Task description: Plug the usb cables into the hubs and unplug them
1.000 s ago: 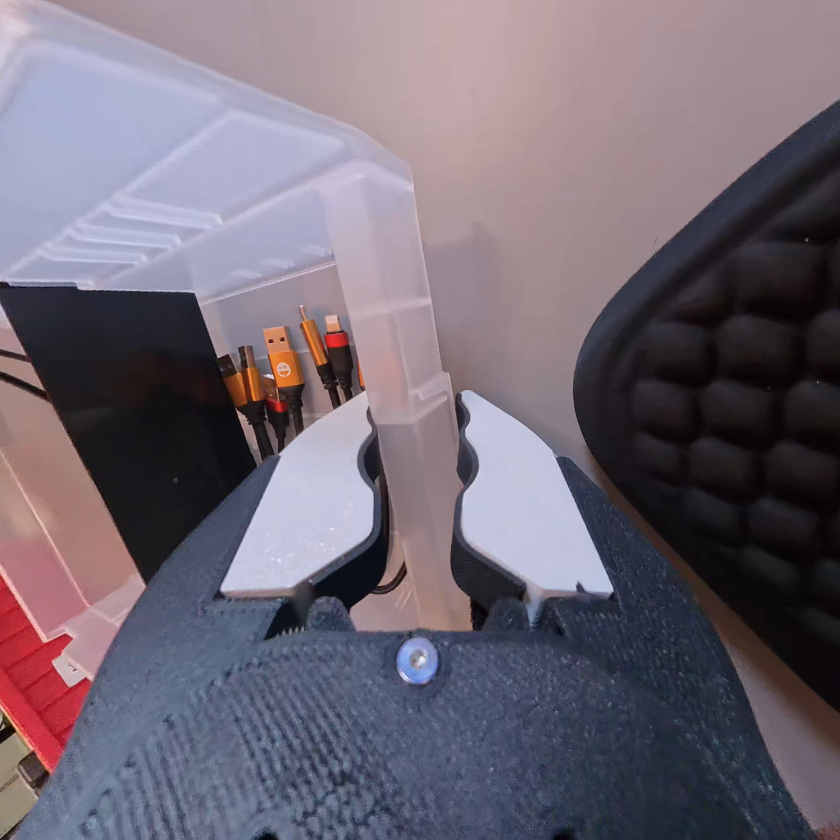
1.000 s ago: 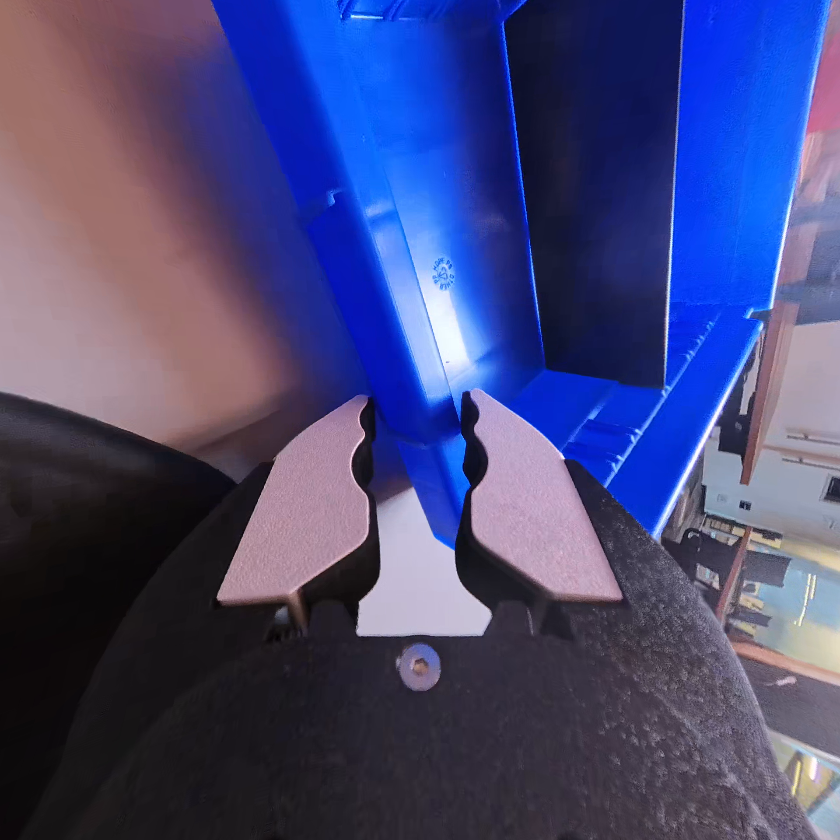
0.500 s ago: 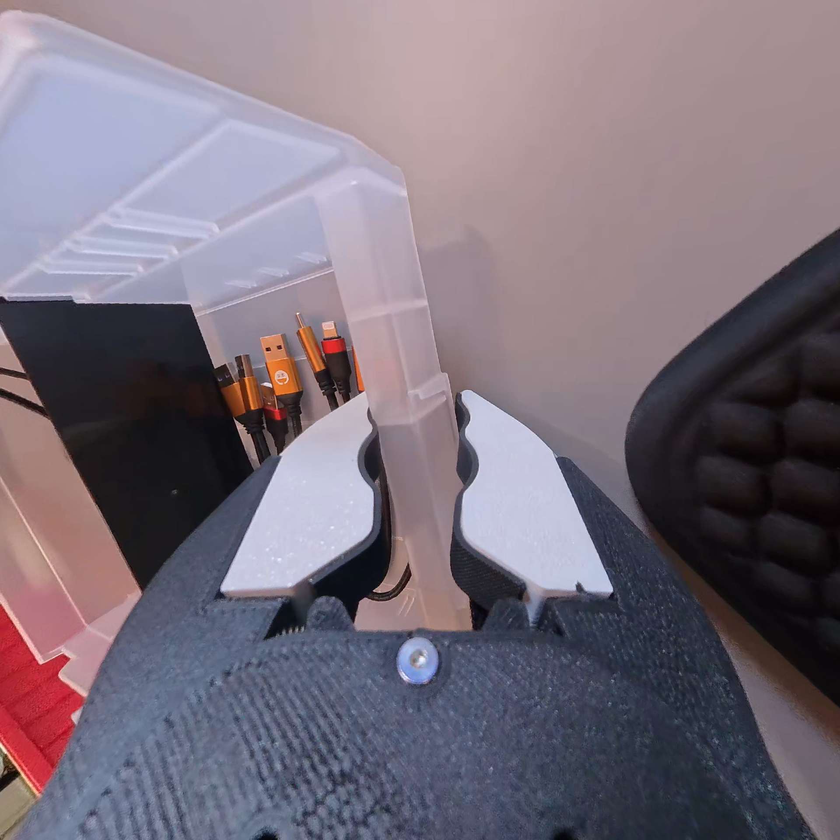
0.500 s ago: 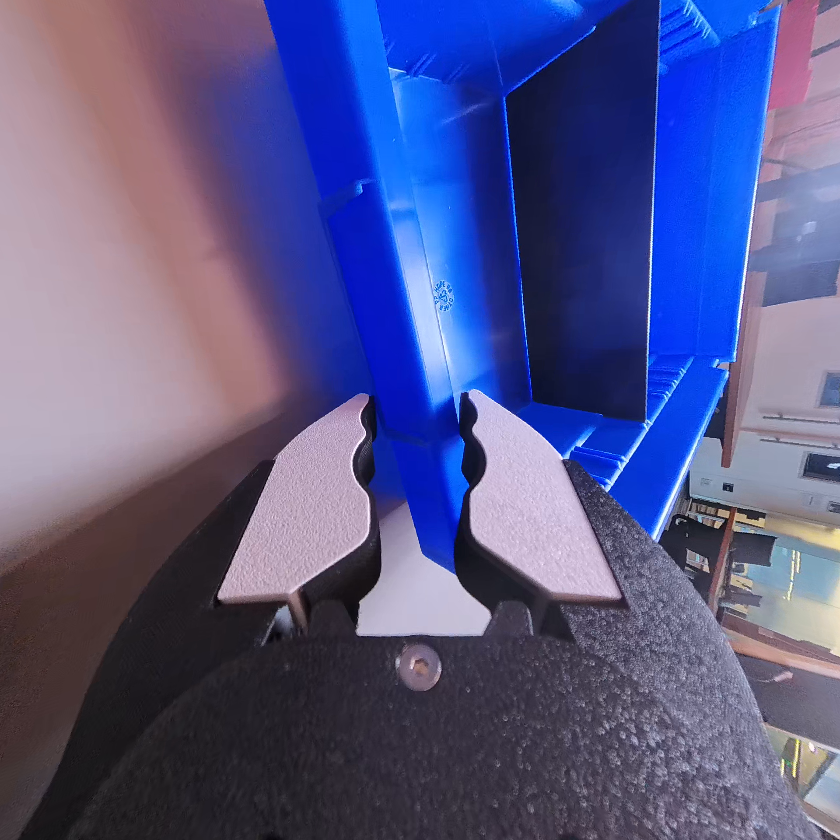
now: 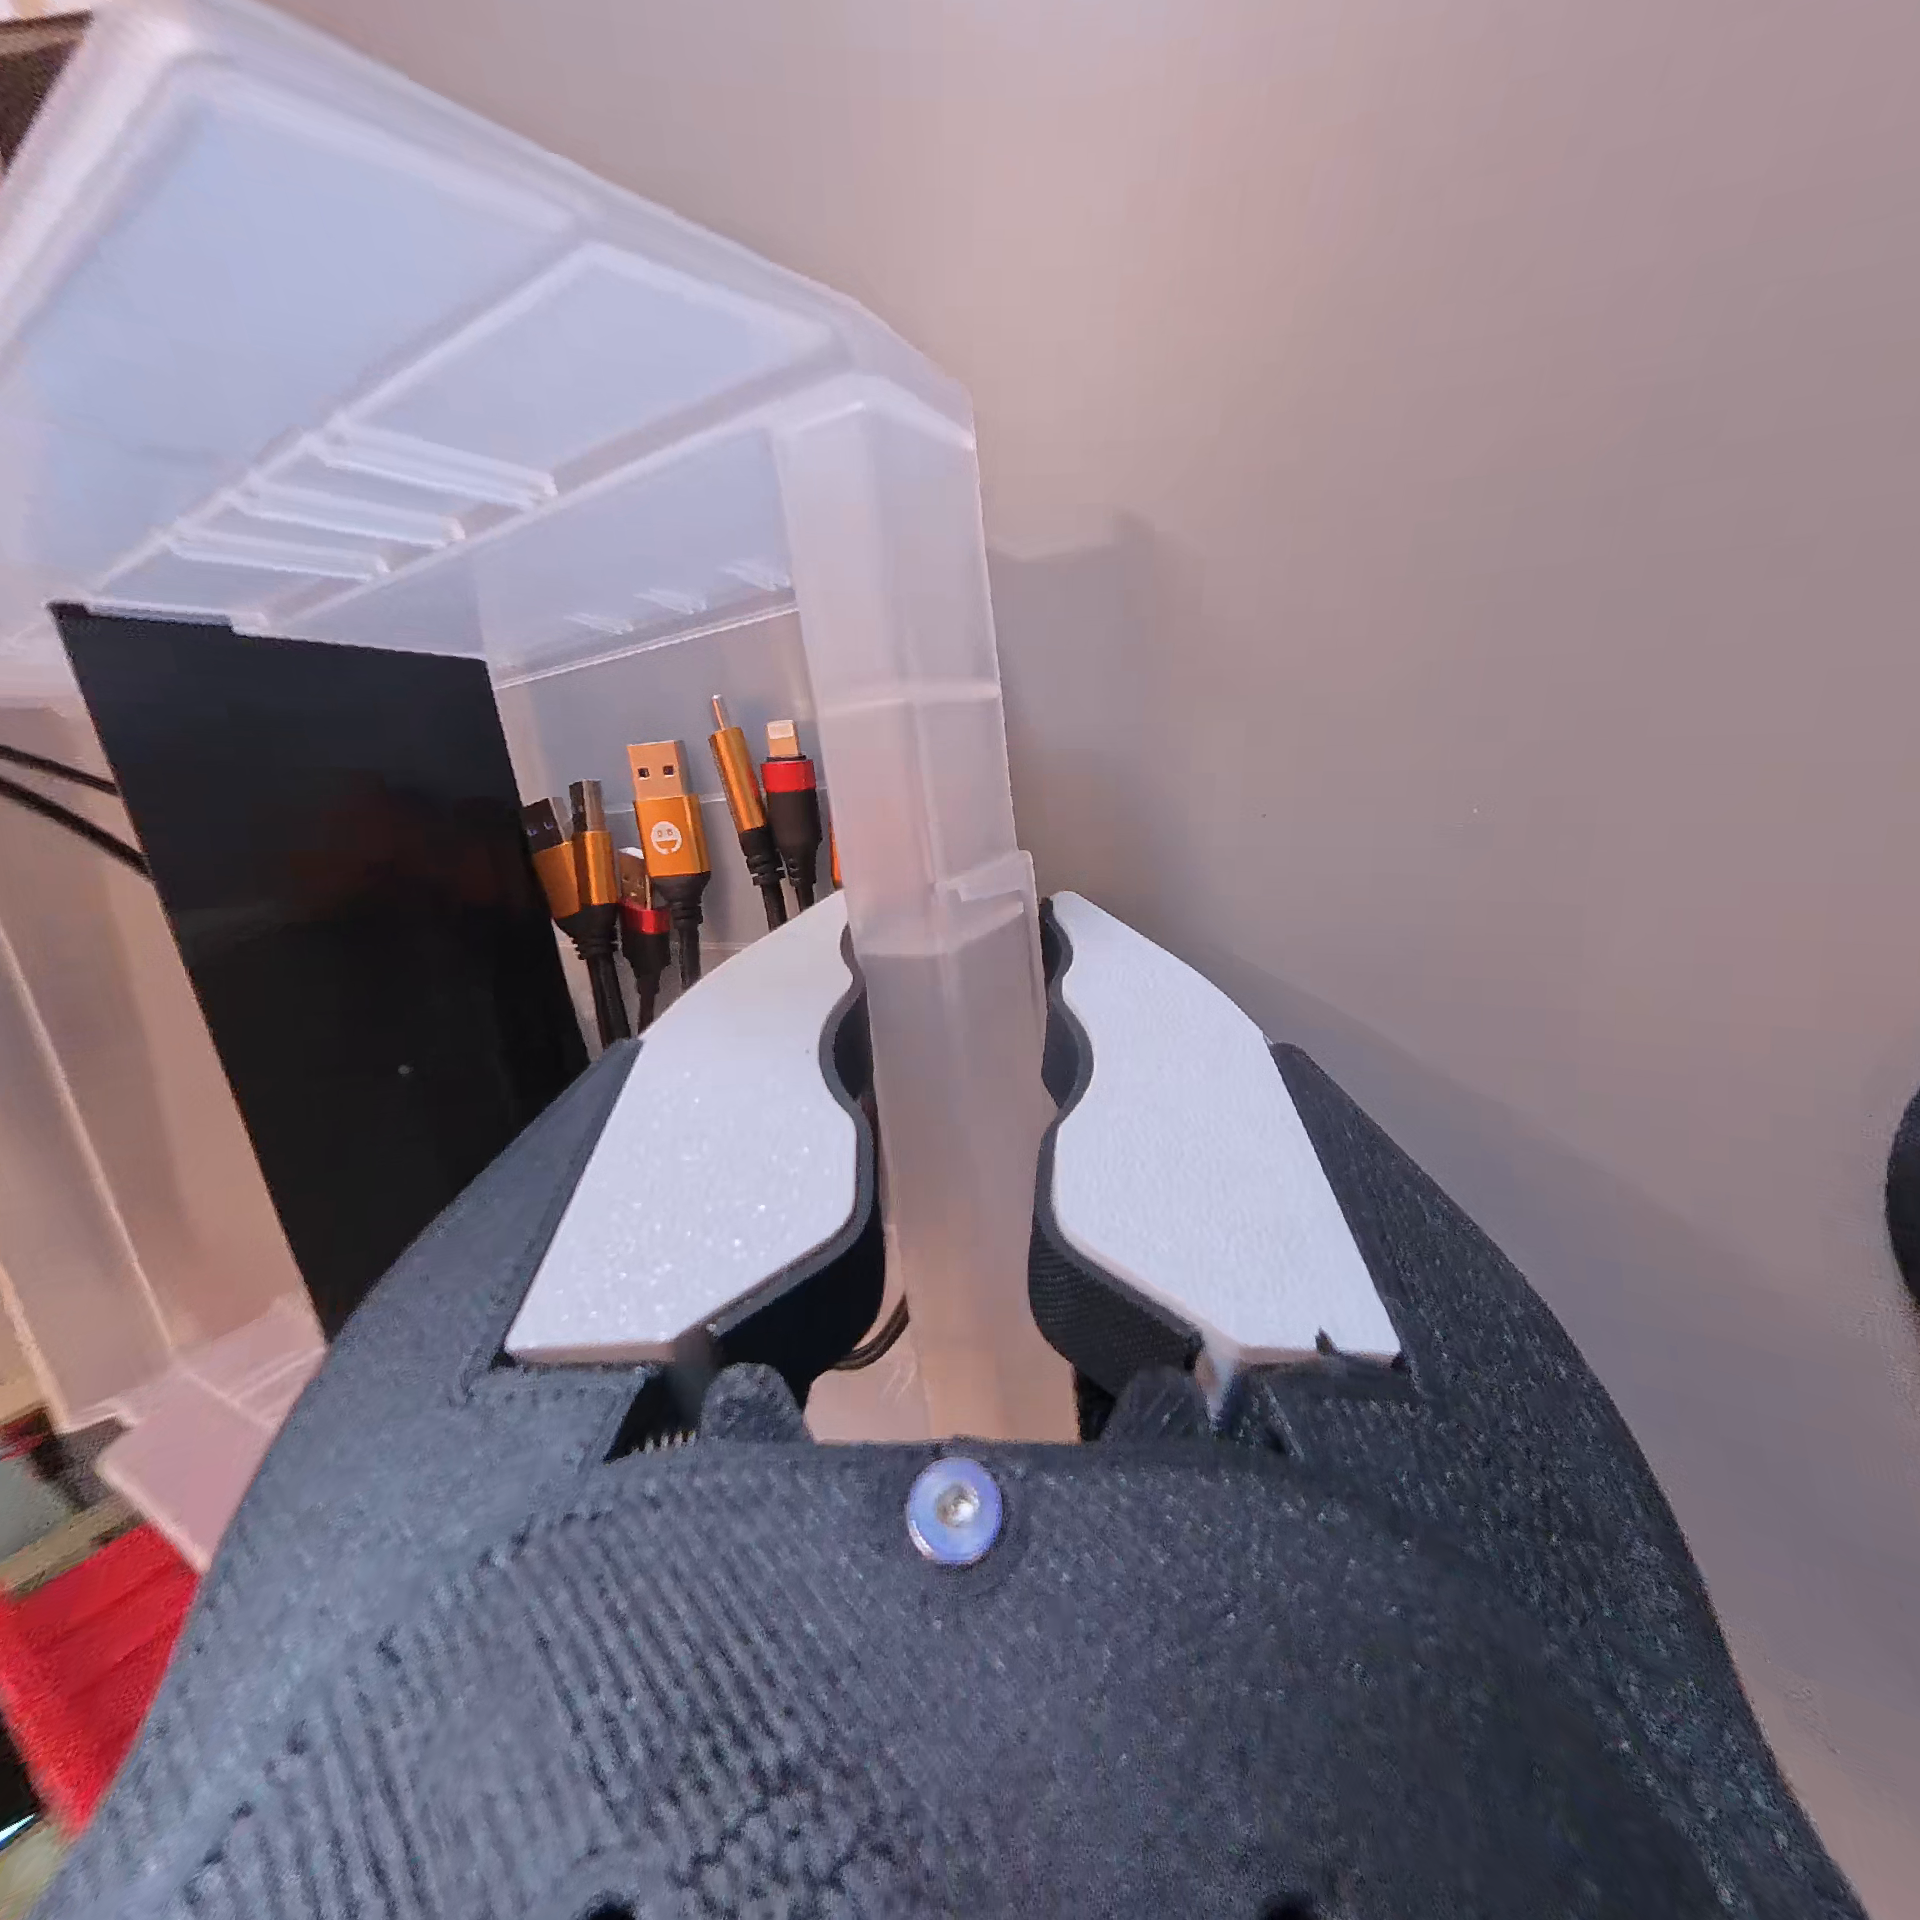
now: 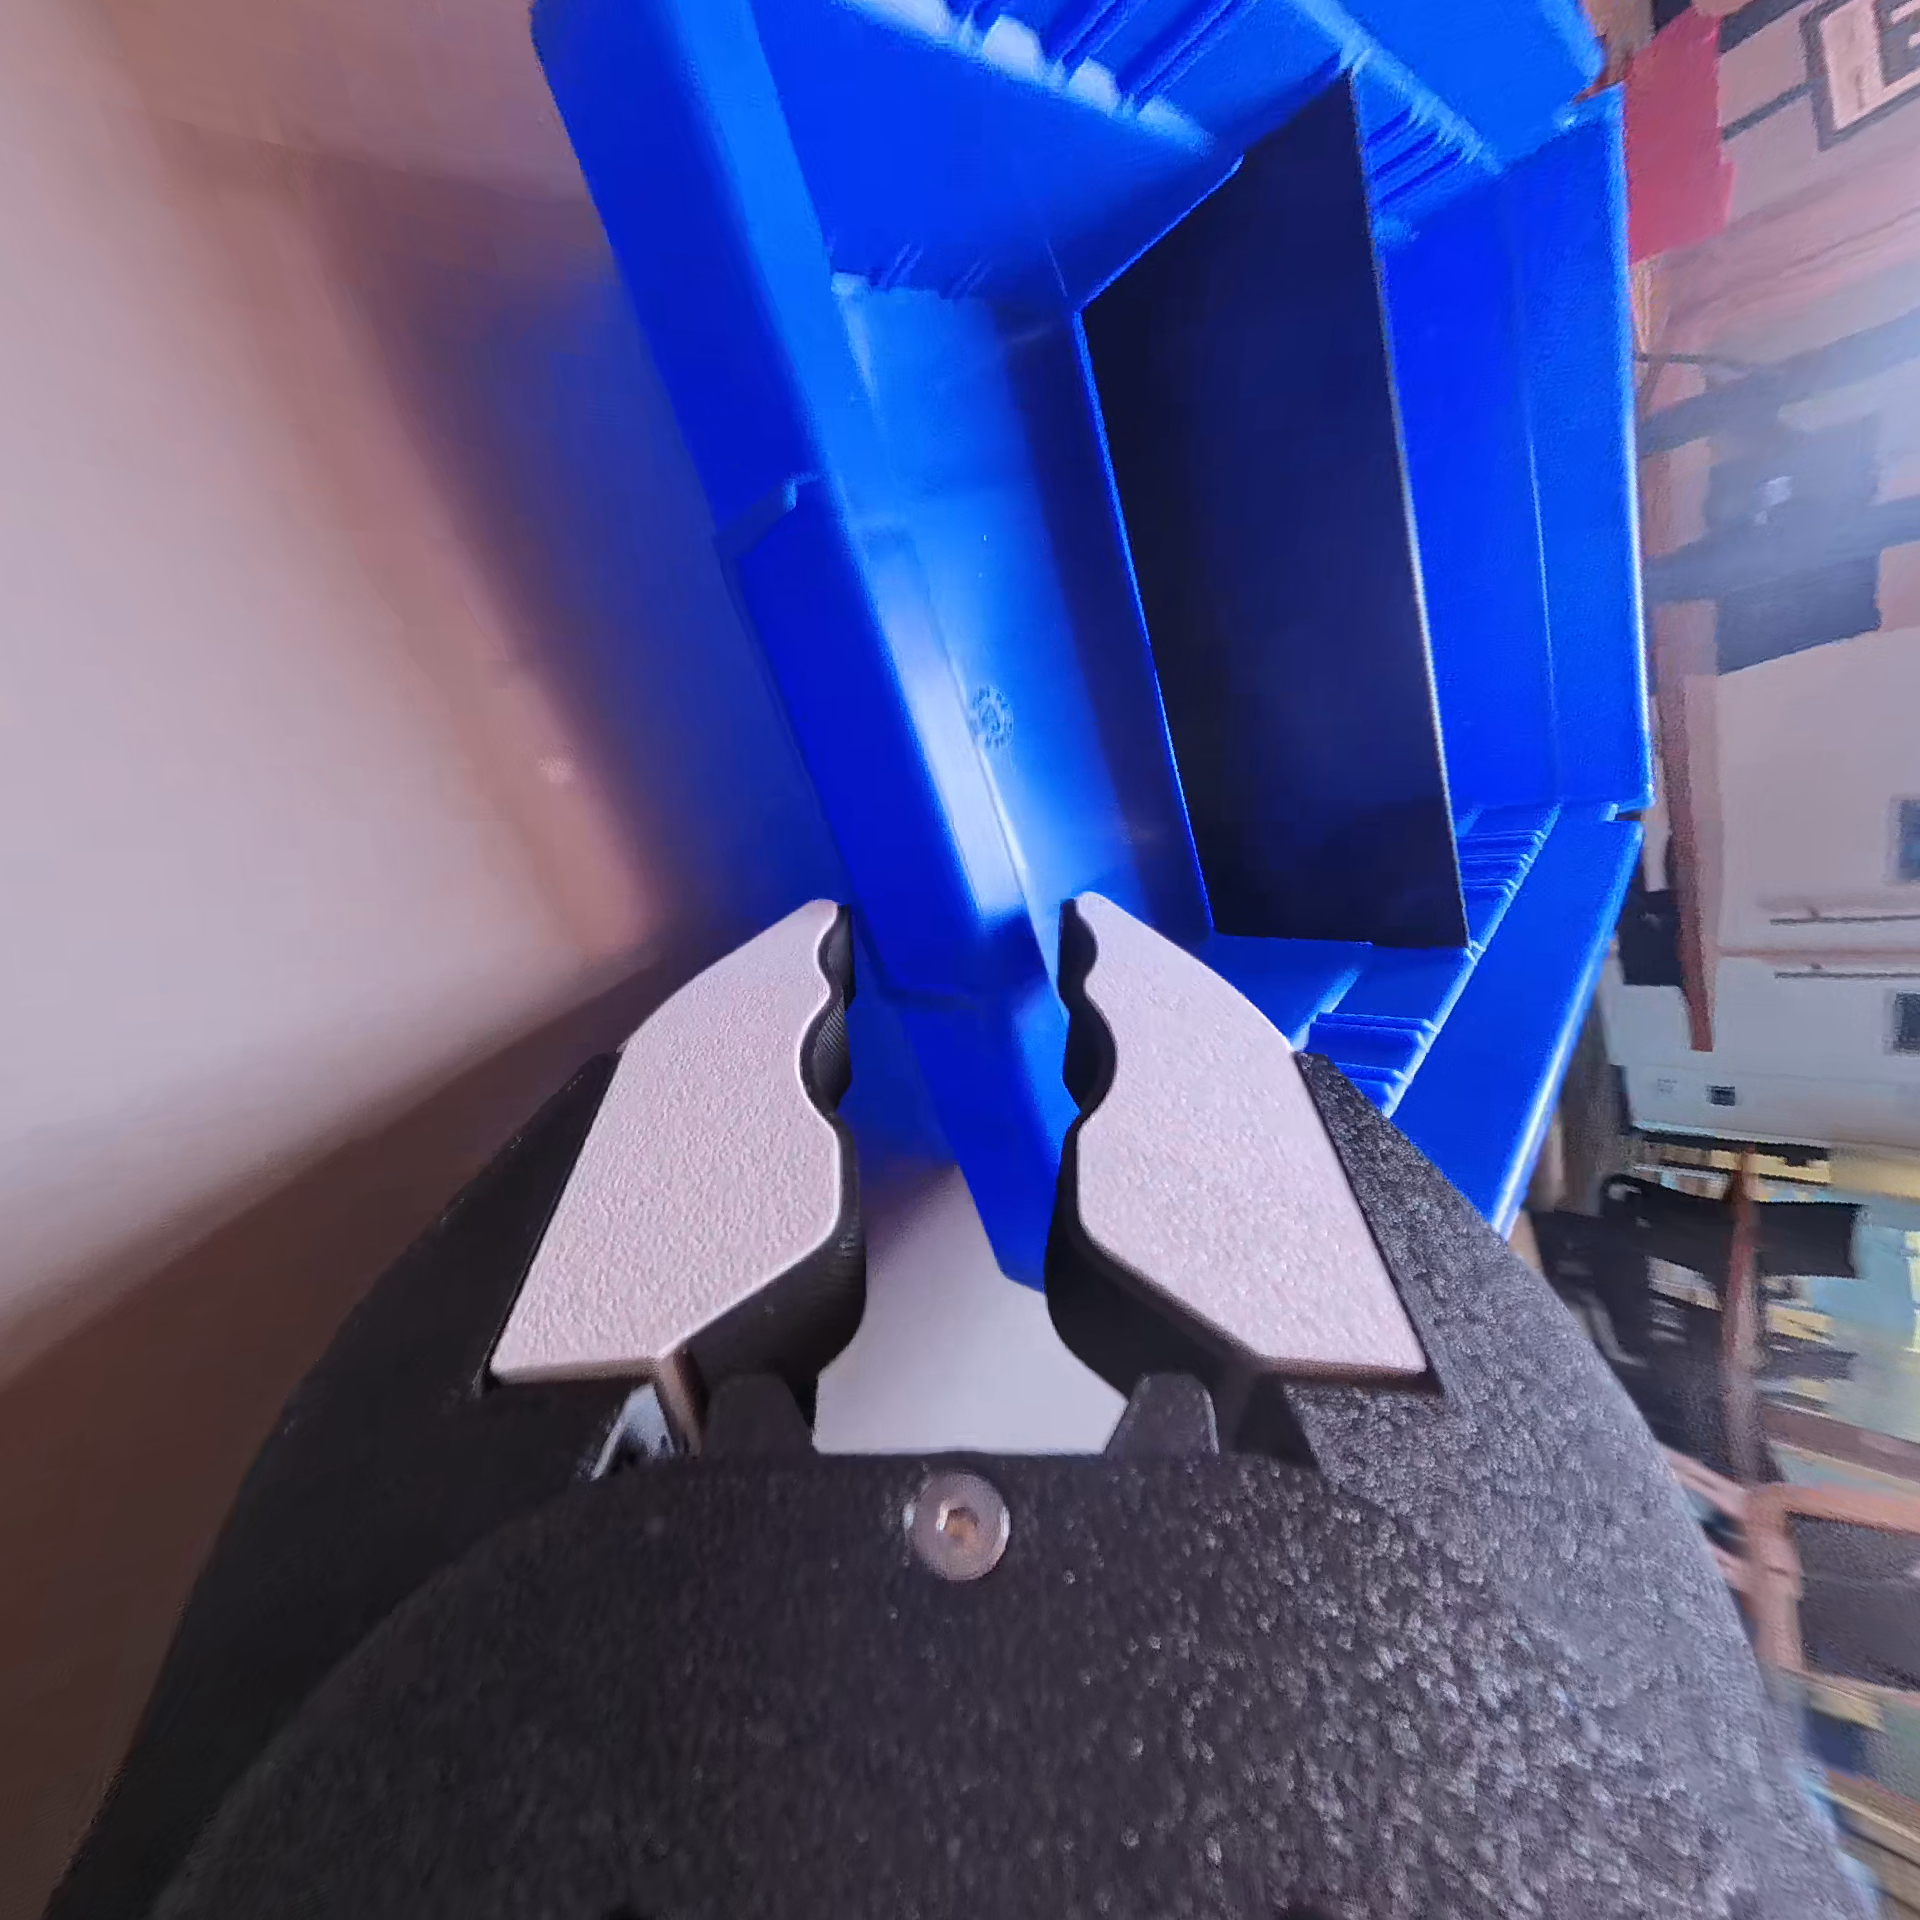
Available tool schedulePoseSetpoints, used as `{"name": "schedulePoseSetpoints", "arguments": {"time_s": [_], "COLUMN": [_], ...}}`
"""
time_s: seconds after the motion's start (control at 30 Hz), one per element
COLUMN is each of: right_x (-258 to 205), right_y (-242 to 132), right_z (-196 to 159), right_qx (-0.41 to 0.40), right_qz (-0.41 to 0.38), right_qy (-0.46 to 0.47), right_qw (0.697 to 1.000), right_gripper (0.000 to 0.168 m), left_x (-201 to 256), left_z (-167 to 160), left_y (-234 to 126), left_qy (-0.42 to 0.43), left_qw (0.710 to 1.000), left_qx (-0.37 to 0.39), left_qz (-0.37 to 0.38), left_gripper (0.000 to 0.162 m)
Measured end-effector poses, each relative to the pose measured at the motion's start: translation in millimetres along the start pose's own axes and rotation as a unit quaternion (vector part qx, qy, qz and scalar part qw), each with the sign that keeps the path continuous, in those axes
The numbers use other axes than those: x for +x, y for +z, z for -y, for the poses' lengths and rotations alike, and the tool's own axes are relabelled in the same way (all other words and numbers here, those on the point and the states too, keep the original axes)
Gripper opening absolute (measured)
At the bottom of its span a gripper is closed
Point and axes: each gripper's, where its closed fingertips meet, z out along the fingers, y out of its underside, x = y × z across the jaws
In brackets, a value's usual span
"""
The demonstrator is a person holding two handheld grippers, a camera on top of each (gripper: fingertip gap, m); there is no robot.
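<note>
The left gripper (image 5: 948, 1039) is clamped on the wall of a translucent plastic bin (image 5: 904, 727) holding orange and red USB cables (image 5: 665, 831). The right gripper (image 6: 956, 1029) pinches a blue plastic bin's wall (image 6: 935, 831). No hub visible; plugging apparently not begun.

Bundle of usb cables (image 5: 665, 842) inside a clear plastic bin (image 5: 436, 343), behind its corner post, beside a black divider panel (image 5: 312, 914). Connector ends pointing up, none plugged in: several orange-sleeved plugs with bare metal tips, two with red collars, one slim pin-like tip. Black cords dropping out of sight behind the gripper finger. No hub visible in either view. Blue bin (image 6: 1039, 520) holding only a dark divider (image 6: 1278, 582).
</note>
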Motion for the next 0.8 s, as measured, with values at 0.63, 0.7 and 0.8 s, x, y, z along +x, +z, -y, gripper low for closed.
{"name": "schedulePoseSetpoints", "arguments": {"time_s": [0.63,0.7,0.8], "right_x": [28,20,13], "right_y": [-18,-14,-8], "right_z": [127,123,121], "right_qx": [0.262,0.260,0.257], "right_qz": [-0.042,-0.037,-0.021], "right_qy": [0.387,0.391,0.402], "right_qw": [0.883,0.882,0.878], "right_gripper": [0.002,0.001,0.001], "left_x": [-69,-65,-58], "left_z": [95,84,76], "left_y": [-95,-80,-62], "left_qy": [-0.313,-0.321,-0.303], "left_qw": [0.822,0.826,0.848], "left_qx": [0.430,0.412,0.378], "left_qz": [0.203,0.210,0.214], "left_gripper": [0.017,0.018,0.019]}}
